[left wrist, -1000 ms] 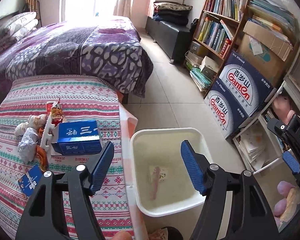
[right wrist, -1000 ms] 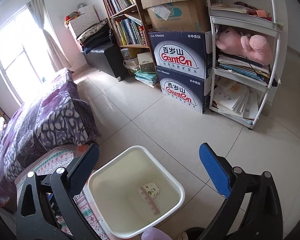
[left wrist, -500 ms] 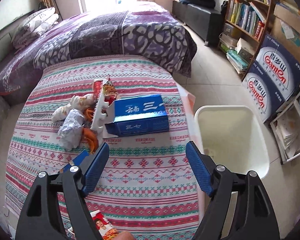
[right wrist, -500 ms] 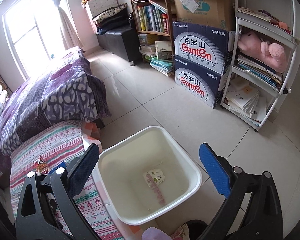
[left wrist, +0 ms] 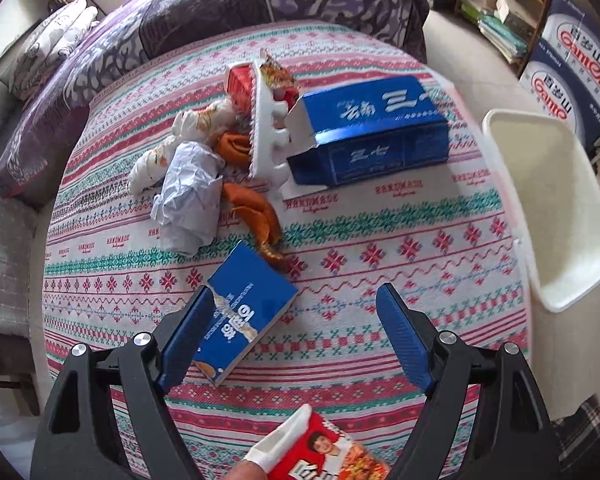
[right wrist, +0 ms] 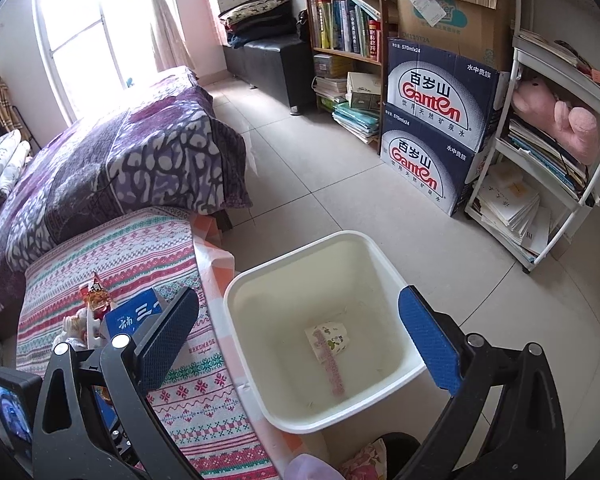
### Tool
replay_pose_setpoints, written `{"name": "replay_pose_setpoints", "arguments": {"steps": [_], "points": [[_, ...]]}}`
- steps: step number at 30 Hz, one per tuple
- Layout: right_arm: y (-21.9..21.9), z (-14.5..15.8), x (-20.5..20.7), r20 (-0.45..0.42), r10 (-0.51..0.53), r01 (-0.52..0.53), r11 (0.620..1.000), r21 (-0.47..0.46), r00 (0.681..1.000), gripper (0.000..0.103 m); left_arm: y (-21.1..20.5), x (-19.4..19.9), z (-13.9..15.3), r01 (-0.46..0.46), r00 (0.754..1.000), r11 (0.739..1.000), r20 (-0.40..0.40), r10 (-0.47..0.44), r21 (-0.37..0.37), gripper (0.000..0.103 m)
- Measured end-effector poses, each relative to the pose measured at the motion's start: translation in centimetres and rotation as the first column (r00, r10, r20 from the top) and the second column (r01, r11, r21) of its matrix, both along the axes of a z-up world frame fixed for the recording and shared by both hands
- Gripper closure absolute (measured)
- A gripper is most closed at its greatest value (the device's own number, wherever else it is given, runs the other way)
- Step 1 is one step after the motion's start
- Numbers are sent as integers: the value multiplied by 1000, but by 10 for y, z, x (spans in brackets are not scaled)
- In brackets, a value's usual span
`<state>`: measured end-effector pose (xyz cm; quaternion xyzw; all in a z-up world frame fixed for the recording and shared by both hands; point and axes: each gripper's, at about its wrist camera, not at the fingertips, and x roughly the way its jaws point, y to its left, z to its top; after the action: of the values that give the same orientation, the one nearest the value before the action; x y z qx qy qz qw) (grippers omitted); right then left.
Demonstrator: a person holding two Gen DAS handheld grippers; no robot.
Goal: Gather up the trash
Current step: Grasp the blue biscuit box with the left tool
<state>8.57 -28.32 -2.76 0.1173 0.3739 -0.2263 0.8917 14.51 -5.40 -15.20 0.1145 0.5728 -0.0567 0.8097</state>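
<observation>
On the patterned tablecloth [left wrist: 380, 240] lies a heap of trash: a large blue box [left wrist: 372, 132], a white foam piece [left wrist: 266, 128], crumpled paper [left wrist: 192, 196], an orange wrapper [left wrist: 256, 212] and a red snack packet [left wrist: 240, 84]. A small blue box [left wrist: 244, 312] lies nearer. My left gripper [left wrist: 296, 292] hovers over it, jaws opening; the left finger covers the box's edge and no pad presses on it. My right gripper [right wrist: 299, 295] stands open above the white bin [right wrist: 300, 252], which holds a paper cup [right wrist: 332, 336] and a pink strip [right wrist: 334, 372].
A red printed packet [left wrist: 328, 452] lies at the table's near edge. The bin [left wrist: 552, 208] stands on the tiled floor right of the table. Water cartons [right wrist: 440, 120], a bookshelf [right wrist: 344, 20] and a white rack [right wrist: 548, 152] line the far wall; a bed [right wrist: 120, 160] lies behind the table.
The left gripper swung from above the bin to over the table, tilted downward, and its jaws widened. The right gripper shifted slightly, and the bin now sits more central in its view.
</observation>
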Motion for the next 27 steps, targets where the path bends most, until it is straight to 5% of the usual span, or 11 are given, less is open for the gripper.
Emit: {"name": "replay_pose_setpoints", "arguments": {"steps": [6,13,16,23,27], "points": [[17,-6,4,-28,49,-50,998,-31,998,7,31,8,-32,21,996,998,-92,-16,53,22],[42,-18,11,-77,141,-144,989,-44,987,7,56,13,-45,35,992,999,-125,-35,0,22],[56,-25,14,-112,207,-212,977,-34,972,7,59,11,-45,65,990,998,-124,-67,-22,31],[97,-36,13,-164,378,-393,917,-66,911,7,67,-8,-37,101,990,995,-102,-100,4,43],[121,-45,10,-197,555,-561,827,25,809,7,92,-20,-26,64,995,998,-78,-65,-16,44]]}}
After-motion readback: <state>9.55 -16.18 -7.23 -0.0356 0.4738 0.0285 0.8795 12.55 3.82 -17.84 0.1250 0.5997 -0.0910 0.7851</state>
